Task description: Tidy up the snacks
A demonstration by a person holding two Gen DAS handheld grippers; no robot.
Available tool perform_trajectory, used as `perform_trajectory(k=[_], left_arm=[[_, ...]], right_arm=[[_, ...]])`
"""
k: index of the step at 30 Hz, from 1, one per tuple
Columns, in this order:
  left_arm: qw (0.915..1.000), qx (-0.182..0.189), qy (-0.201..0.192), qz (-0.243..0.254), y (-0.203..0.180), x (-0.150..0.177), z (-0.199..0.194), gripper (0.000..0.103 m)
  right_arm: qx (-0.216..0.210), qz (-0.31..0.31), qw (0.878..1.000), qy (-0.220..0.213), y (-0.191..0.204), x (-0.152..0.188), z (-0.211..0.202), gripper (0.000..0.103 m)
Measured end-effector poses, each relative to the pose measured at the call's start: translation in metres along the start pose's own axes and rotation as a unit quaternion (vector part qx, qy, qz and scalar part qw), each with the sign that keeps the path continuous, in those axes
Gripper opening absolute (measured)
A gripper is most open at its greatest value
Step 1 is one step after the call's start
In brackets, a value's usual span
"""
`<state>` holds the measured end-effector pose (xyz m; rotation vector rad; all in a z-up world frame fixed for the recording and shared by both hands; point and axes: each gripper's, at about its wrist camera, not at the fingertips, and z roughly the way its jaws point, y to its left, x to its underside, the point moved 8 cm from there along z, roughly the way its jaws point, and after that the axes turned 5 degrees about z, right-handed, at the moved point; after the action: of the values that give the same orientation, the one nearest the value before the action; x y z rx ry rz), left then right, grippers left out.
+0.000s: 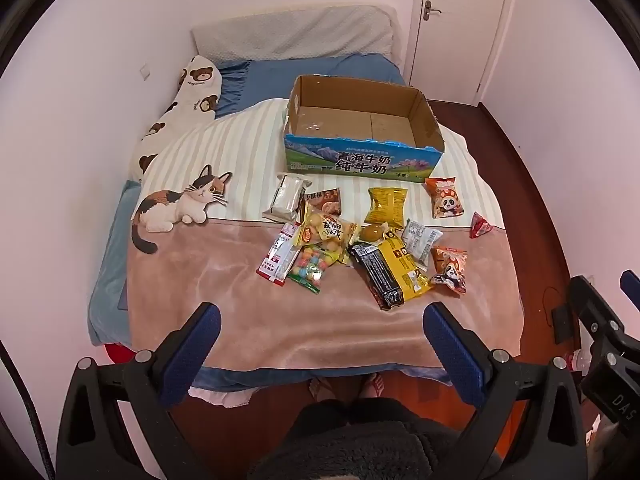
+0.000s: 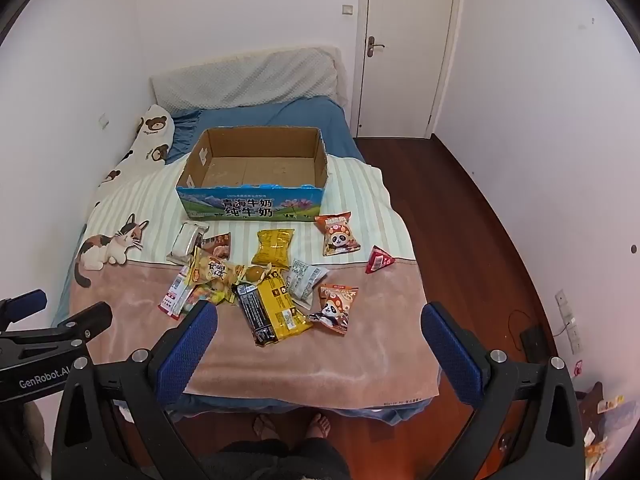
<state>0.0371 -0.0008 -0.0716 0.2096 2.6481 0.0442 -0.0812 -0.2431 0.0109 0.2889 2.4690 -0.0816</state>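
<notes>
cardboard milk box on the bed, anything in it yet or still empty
Empty. Both wrist views look down into the open-topped cardboard milk box and show only its bare brown floor; the snack packets all lie on the blanket in front of it.

Bare pink blanket (image 1: 248, 320) lies between the bed's near edge and the snack pile (image 1: 360, 240) — open room to come in low. The packets crowd and overlap (the red triangular packet (image 1: 482, 225) sits apart at the right). Beyond them the cardboard box (image 1: 362, 160) stands open-topped, its near wall rising behind the farthest packets.
</notes>
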Motion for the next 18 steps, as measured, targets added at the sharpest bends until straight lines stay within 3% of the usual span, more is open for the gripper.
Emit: perform_trajectory(k=[18], left_arm=[[0.9999, -0.001, 0.006, 0.011, -0.0050, -0.0036, 0.0021, 0.103]], right_arm=[[0.000, 0.004, 1.000, 0.008, 0.0012, 0.0005, 0.0021, 0.103]])
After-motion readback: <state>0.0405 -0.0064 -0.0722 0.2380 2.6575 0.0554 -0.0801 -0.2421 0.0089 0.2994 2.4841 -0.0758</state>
